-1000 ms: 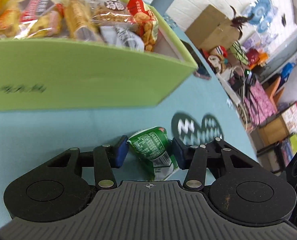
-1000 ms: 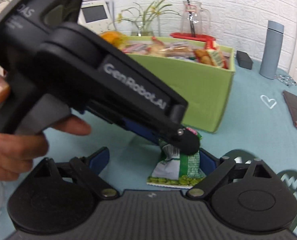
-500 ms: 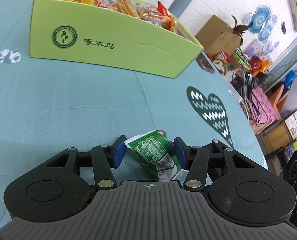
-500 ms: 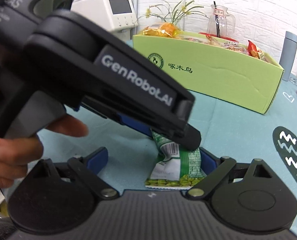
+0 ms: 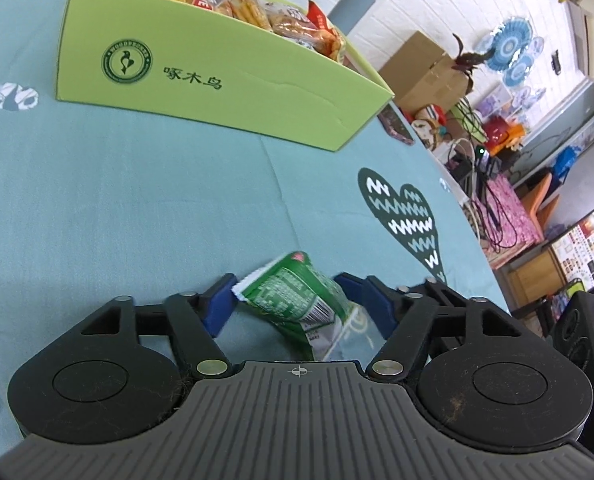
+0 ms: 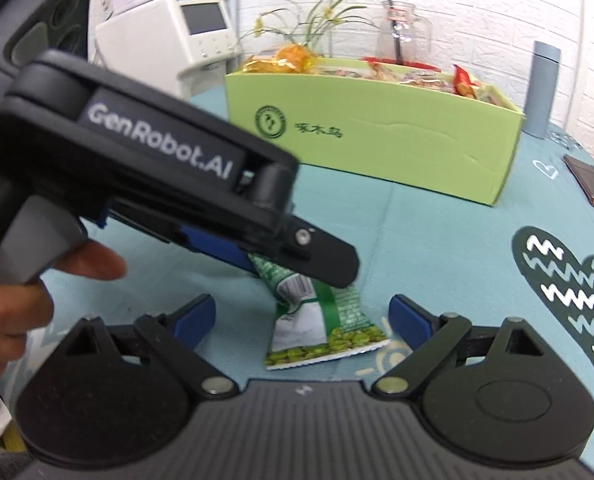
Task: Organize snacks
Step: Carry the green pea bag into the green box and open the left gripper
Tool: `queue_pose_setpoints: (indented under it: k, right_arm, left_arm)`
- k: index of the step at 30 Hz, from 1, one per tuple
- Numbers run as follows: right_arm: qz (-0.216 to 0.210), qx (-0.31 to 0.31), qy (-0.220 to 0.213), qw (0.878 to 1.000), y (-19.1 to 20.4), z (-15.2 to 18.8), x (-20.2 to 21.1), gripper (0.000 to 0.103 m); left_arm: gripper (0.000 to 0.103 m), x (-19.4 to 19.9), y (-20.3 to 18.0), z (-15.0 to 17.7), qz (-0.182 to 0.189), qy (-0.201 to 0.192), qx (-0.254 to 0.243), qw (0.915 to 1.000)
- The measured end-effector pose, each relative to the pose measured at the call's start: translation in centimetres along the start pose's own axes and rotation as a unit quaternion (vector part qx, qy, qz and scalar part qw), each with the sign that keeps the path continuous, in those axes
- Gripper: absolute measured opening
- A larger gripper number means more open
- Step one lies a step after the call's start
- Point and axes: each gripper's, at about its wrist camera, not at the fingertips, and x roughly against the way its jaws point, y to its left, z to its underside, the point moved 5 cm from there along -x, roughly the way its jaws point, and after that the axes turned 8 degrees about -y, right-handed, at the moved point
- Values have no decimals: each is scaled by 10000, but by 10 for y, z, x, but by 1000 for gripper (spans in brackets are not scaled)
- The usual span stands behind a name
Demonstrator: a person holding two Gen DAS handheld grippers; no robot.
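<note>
Spreading just now, left tool stands apart around green pea packet on counter; right tool wide apart; snack box at 11 o'clock.

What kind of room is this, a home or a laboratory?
Probably a lived-in home room: a patterned teal tablecloth, a vase of flowers, and cluttered boxes by the wall.

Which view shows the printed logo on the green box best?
The left wrist view: the green box fills the upper frame, its round logo and characters sharp. The right wrist view shows the same box farther off, the logo smaller and slightly soft.
</note>
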Motion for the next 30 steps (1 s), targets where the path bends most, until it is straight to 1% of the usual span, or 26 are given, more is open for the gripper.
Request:
queue_pose_setpoints:
  k: [2,3,4,5,6,9,11,13,15,17,19,20,22,24,26,27,29,30]
  right_arm:
    - [-3,133,-22,9999,5,2,1,93]
    - [-17,121,-35,9999,5,2,3,93]
    - [-61,107,-51,9999,5,2,4,91]
    - [-87,110,-92,9999,4,0,6,82]
    - [-129,102,-135,9998,5,0,9,72]
    - [-117,67,-94,9999,5,-3,11,66]
    - [-211,-42,-46,9998,-1,-6,12,63]
    - [-330,-118,-47,9994,-7,-14,13,63]
    - [-337,-23,-173,9993,-11,-29,13,63]
    - [-292,195,-432,9984,-15,-51,12,64]
    - [-281,440,-737,9959,-21,-82,9,64]
    - [-284,553,-895,9940,-26,-98,5,65]
    - [-234,745,-1073,9912,-36,-131,-10,67]
    - [-160,875,-1110,9898,-46,-158,-35,69]
    - [-178,831,-981,9915,-58,-174,-65,69]
    - [-211,786,-900,9926,-64,-180,-82,69]
    - [-420,604,-622,9953,-73,-183,-114,67]
    - [-563,499,-468,9961,-77,-183,-128,68]
  left_arm:
    - [63,0,-4,4,55,-34,-62,10000]
    - [61,0,-6,6,22,-62,-161,9998]
    - [55,-1,-9,7,-17,-66,-266,9996]
    - [28,-4,-11,8,-24,-16,-362,9993]
    - [13,-9,-12,10,23,88,-358,9993]
    - [11,-12,-12,6,73,175,-187,9996]
    - [11,-13,-12,1,30,199,-171,9997]
    - [11,-13,-16,-12,21,126,-159,9998]
    - [11,-8,-22,-35,90,-72,-156,9998]
    - [11,-2,-28,-67,202,-356,-194,9990]
    - [5,2,-35,-106,318,-652,-205,9972]
    - [4,2,-38,-126,316,-801,-286,9959]
    - [4,-7,-40,-160,213,-1037,-438,9934]
    - [0,-24,-33,-190,59,-1090,-463,9929]
    - [0,-43,-19,-211,-77,-1074,-356,9935]
    - [0,-53,-8,-218,-106,-1027,-207,9944]
    - [2,-70,9,-227,-28,-955,-25,9954]
    - [4,-78,20,-227,-186,-944,98,9953]
